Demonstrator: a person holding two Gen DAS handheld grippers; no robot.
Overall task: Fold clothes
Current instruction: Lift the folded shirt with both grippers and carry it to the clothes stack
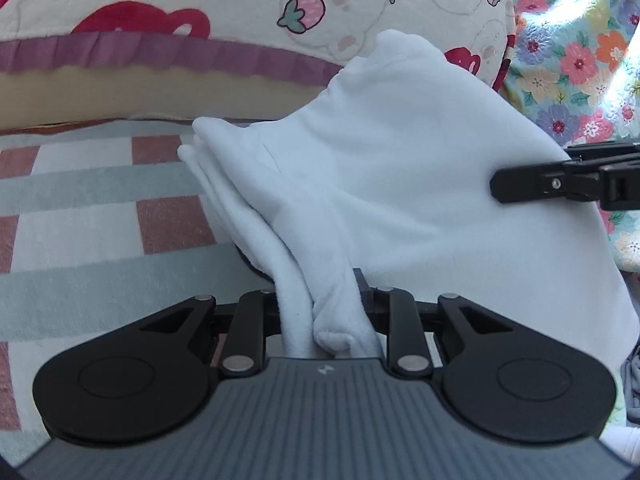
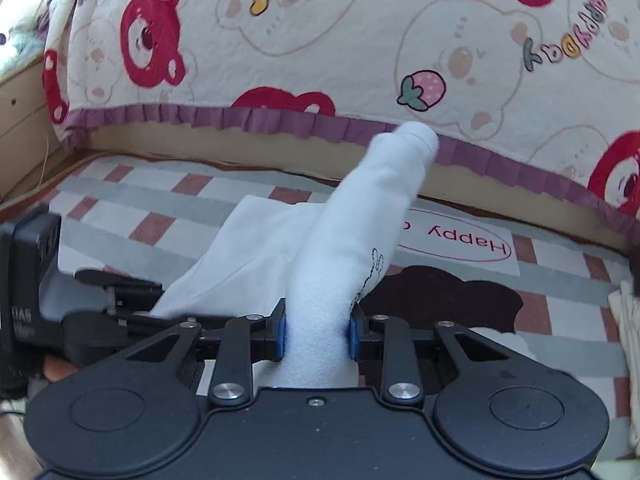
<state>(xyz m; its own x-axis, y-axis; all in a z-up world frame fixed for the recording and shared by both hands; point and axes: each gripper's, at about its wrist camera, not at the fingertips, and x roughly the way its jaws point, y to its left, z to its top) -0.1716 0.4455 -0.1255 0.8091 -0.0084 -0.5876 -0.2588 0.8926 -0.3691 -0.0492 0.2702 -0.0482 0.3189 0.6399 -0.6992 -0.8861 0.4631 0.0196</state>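
Observation:
A pale white fleece garment (image 1: 400, 168) is lifted above the checked blanket (image 1: 100, 216). My left gripper (image 1: 324, 320) is shut on a bunched edge of it, and folds drape up and to the right from the jaws. In the left wrist view the right gripper (image 1: 560, 178) reaches in from the right edge against the cloth. In the right wrist view my right gripper (image 2: 316, 330) is shut on a thick roll of the same garment (image 2: 352, 232), which rises toward the sofa back. The left gripper (image 2: 100, 300) sits low at the left, holding the garment's other end.
A cushion cover with red bears and a purple frill (image 2: 320, 40) runs along the back. A floral quilt (image 1: 580, 60) lies at the right. The blanket shows a dark bear print (image 2: 440, 296) and a "Happy" label (image 2: 460, 240). Cream cloth (image 2: 628, 340) sits at the far right.

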